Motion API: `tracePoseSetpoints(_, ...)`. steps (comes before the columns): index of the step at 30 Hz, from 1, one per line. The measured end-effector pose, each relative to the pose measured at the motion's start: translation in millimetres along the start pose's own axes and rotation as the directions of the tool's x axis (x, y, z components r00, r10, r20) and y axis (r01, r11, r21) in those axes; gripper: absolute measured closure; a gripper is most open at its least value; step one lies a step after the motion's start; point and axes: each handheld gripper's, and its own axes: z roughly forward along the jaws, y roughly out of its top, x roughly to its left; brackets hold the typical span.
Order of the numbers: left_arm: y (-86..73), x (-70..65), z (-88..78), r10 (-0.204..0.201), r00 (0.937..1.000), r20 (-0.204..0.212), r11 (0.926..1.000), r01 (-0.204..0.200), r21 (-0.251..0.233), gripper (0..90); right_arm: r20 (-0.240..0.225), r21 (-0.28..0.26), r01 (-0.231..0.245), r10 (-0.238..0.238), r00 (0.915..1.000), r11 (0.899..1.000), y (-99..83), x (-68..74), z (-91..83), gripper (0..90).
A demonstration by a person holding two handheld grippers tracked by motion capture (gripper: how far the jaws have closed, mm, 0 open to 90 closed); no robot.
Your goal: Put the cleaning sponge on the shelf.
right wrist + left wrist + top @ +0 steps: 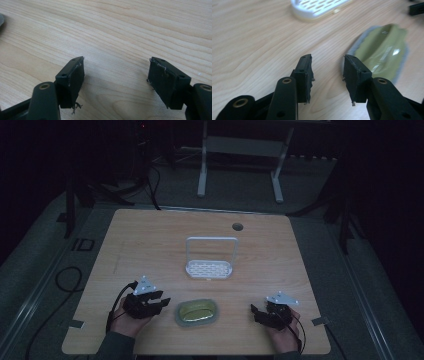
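Note:
An oval yellow-green dish with a grey rim (197, 311) lies near the front edge of the wooden table (150, 240), between my two grippers. Behind it stands a white slotted rack with a tall hoop handle (210, 268). My left gripper (161, 301) is just left of the dish, open and holding nothing. In the left gripper view the dish (384, 53) lies ahead to the right of the gripper (327, 58), and the rack (318, 8) sits at the top. My right gripper (256, 312) is right of the dish, open over bare wood (116, 60).
A round cable hole (237, 226) sits near the table's far edge. A white frame stand (240, 150) is on the floor beyond the table. Tape tabs (75, 323) mark the front corners. Cables trail on the floor at left.

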Motion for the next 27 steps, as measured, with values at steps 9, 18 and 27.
tracePoseSetpoints(9, 16.9, -17.6, 1.9, 0.058, 0.9947, 0.086, 0.9982, -0.059, 0.009, 59.5, 0.001, -0.001, -0.001, 0.001, 1.0000, 1.000, 0.0, 0.1, 0.0, 28.6)
tracePoseSetpoints(18, 28.9, -29.2, 11.0, 0.128, 0.9829, 0.132, 0.9897, -0.135, 0.048, 59.3, 0.001, -0.002, -0.001, 0.001, 1.0000, 1.000, -0.1, 0.2, 0.1, 28.6)
tracePoseSetpoints(27, 38.6, -37.4, 19.8, 0.177, 0.9683, 0.176, 0.9783, -0.193, 0.076, 63.3, 0.001, -0.002, -0.002, 0.002, 1.0000, 1.000, -0.1, 0.2, 0.1, 28.6)
